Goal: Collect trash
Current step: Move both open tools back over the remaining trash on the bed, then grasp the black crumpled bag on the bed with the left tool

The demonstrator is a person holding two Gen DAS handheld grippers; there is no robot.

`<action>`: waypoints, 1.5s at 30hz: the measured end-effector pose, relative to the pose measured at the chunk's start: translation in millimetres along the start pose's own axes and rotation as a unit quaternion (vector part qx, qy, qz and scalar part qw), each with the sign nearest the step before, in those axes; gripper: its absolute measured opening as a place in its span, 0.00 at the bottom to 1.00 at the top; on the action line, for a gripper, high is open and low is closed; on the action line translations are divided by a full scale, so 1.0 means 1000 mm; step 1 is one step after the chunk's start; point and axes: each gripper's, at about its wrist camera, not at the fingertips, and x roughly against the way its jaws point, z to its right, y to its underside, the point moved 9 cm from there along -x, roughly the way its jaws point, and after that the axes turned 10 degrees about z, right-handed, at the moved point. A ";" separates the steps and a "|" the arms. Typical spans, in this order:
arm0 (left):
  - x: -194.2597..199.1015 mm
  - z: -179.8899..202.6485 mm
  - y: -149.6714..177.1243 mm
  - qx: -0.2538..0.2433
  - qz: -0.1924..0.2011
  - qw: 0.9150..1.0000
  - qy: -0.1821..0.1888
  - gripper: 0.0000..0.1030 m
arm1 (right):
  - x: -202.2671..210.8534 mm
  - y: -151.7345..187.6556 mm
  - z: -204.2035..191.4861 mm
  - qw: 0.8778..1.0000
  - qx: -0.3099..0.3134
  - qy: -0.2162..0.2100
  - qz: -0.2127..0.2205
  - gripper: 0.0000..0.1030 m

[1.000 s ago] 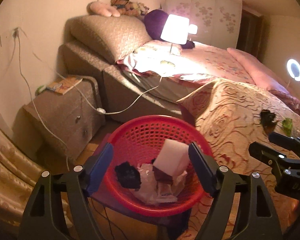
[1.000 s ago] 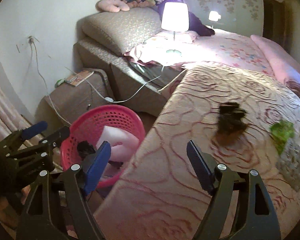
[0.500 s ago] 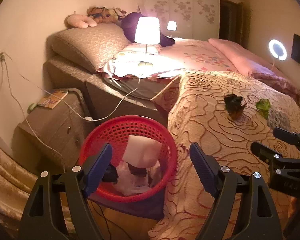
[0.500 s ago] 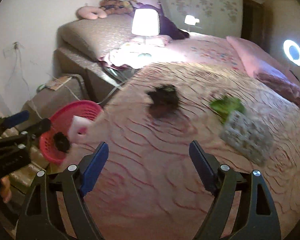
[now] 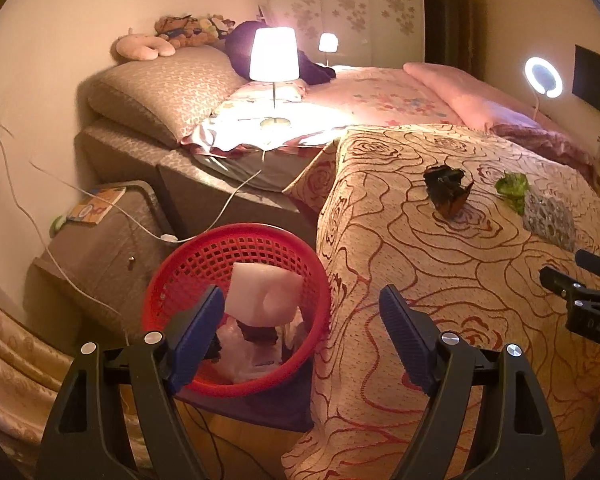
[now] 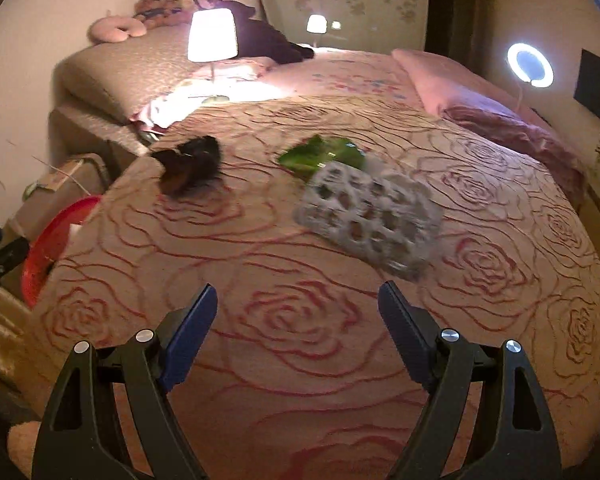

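Observation:
A red mesh basket stands on the floor beside the bed, holding a white block and crumpled plastic. My left gripper hangs open over the basket's right rim, nothing between its fingers. On the rose-patterned bedspread lie a dark crumpled wrapper, a green scrap and a grey perforated tray. My right gripper stands open above the bedspread, short of the tray and empty. The wrapper, green scrap and tray also show in the left wrist view.
A bedside cabinet with a book and trailing cables stands left of the basket. A lit lamp sits on the bed near the pillows. A ring light glows at the far right. The basket's rim shows at the bed's left edge.
Both grippers have swung right, away from the basket toward the bed. The right gripper now faces the perforated tray and green scrap, with the basket slipping to the left edge of its view.

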 end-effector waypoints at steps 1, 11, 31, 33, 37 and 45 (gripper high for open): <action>-0.001 0.001 0.000 -0.002 -0.001 1.000 0.001 0.74 | -0.001 0.002 0.004 1.000 0.000 0.005 -0.002 0.78; -0.008 0.014 0.006 -0.016 -0.011 1.000 0.002 0.74 | -0.004 0.009 0.013 1.000 -0.019 -0.002 -0.015 0.84; -0.042 0.039 -0.036 0.002 -0.019 0.997 0.070 0.74 | -0.003 0.015 0.010 0.999 -0.002 -0.028 -0.031 0.93; -0.048 0.058 -0.050 -0.009 -0.011 0.996 0.091 0.74 | -0.002 0.015 0.011 0.999 -0.002 -0.030 -0.030 0.93; -0.063 0.096 -0.067 -0.048 -0.006 0.992 0.115 0.74 | -0.002 0.015 0.011 0.999 -0.002 -0.030 -0.030 0.93; -0.108 0.146 -0.070 -0.071 -0.045 0.986 0.147 0.62 | -0.001 0.015 0.010 0.999 -0.005 -0.030 -0.027 0.93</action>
